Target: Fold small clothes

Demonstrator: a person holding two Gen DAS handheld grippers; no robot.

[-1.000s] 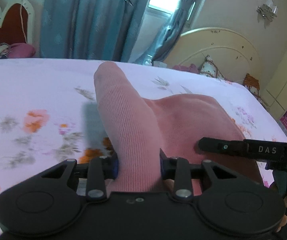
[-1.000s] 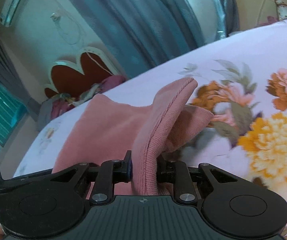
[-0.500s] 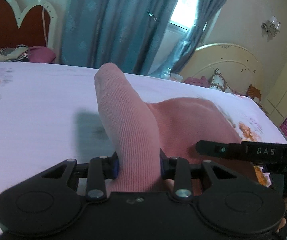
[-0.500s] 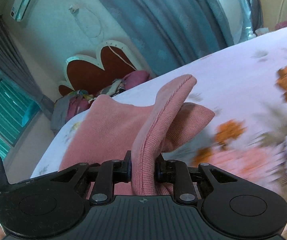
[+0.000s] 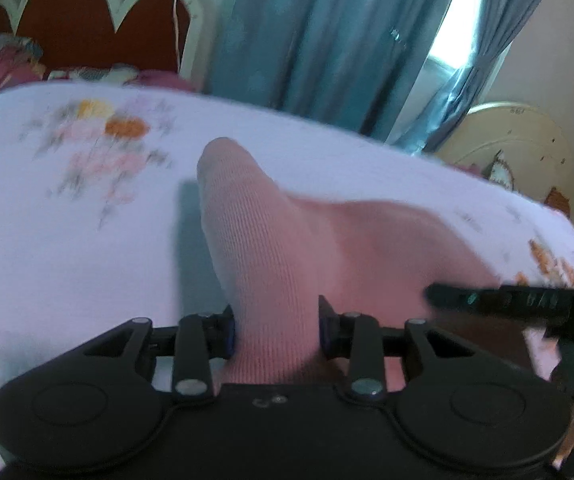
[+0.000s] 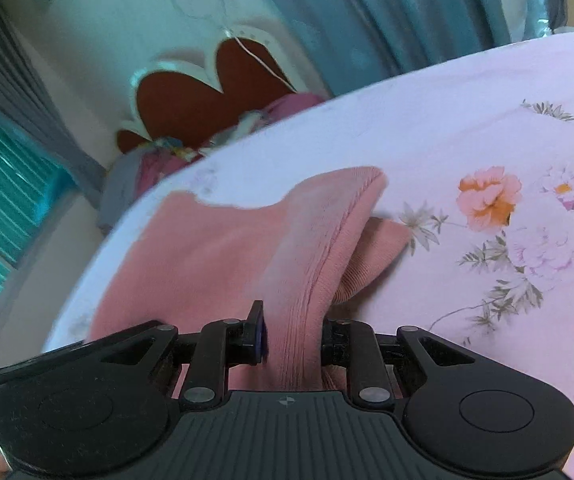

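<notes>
A small pink knit garment point(image 5: 367, 240) lies on the floral bedsheet point(image 5: 67, 240). My left gripper point(image 5: 275, 328) is shut on a ribbed pink part of it, which stands up between the jaws. My right gripper point(image 6: 293, 338) is shut on another ribbed edge of the same garment point(image 6: 207, 260), lifted in a fold above the sheet. The right gripper's black arm point(image 5: 507, 300) shows at the right of the left wrist view. The garment's near edge is hidden behind both gripper bodies.
The bedsheet point(image 6: 487, 140) spreads wide around the garment. A red scalloped headboard point(image 5: 87, 28) with piled clothes point(image 6: 167, 152) stands beyond the bed. Blue curtains point(image 5: 327, 40) hang behind. A cream headboard point(image 5: 519, 148) is at the far right.
Both grippers have carried the held garment across the bed; the background has swung, the red headboard now nearer the centre. Both grips are unchanged.
</notes>
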